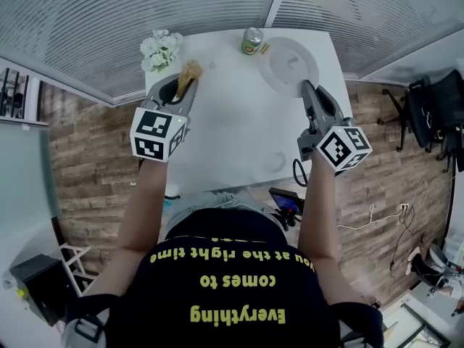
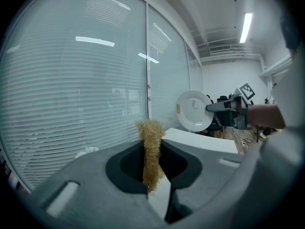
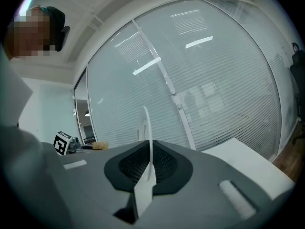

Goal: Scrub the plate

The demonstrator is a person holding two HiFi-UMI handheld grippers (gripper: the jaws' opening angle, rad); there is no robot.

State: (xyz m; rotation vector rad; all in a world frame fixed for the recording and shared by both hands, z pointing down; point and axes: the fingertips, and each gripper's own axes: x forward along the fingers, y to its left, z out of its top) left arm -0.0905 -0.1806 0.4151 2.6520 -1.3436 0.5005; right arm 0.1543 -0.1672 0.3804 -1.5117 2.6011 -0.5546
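Observation:
My left gripper is shut on a tan fibrous scrubber, which sticks up between its jaws over the table's left side. In the left gripper view the scrubber stands upright in that gripper. My right gripper is shut on the rim of a white plate, held up over the table's far right. The left gripper view shows the plate face-on, apart from the scrubber. In the right gripper view the plate is edge-on between the right gripper's jaws.
A white table lies below both grippers. A green can and a white flower bunch stand at its far edge. Window blinds run behind. A black office chair is at the right, on the wood floor.

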